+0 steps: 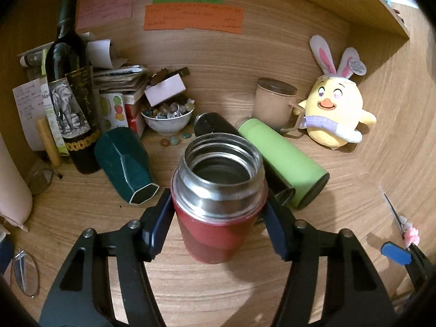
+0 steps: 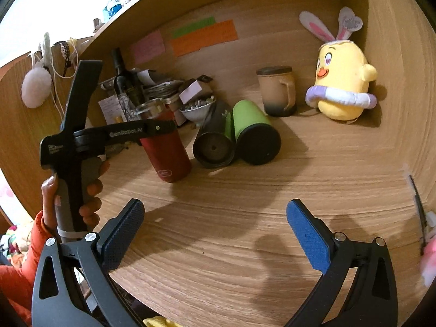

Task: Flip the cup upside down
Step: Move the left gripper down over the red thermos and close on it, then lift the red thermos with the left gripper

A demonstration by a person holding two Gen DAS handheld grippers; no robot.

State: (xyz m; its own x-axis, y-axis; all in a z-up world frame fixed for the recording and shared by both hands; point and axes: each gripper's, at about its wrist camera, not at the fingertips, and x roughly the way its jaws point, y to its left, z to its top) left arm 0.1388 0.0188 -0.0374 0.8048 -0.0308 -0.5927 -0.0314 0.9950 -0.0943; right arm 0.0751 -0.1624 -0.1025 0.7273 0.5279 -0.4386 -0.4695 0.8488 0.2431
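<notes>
Red steel-rimmed cup (image 1: 218, 204) between fingers (image 1: 160, 223)

a lived-in home, at a wooden desk nook (image 1: 218, 286) with a shelf overhead. personal clutter shows it: a wine bottle (image 1: 71, 87) with an elephant label, a yellow chick plush (image 1: 333, 109) wearing bunny ears, a bowl of glass pebbles (image 1: 167, 117), a lidded mug (image 1: 273, 103), stacked papers (image 1: 120, 79), eyeglasses (image 1: 26, 272), and coloured handwritten notes (image 1: 193, 17) stuck to the back panel.
</notes>
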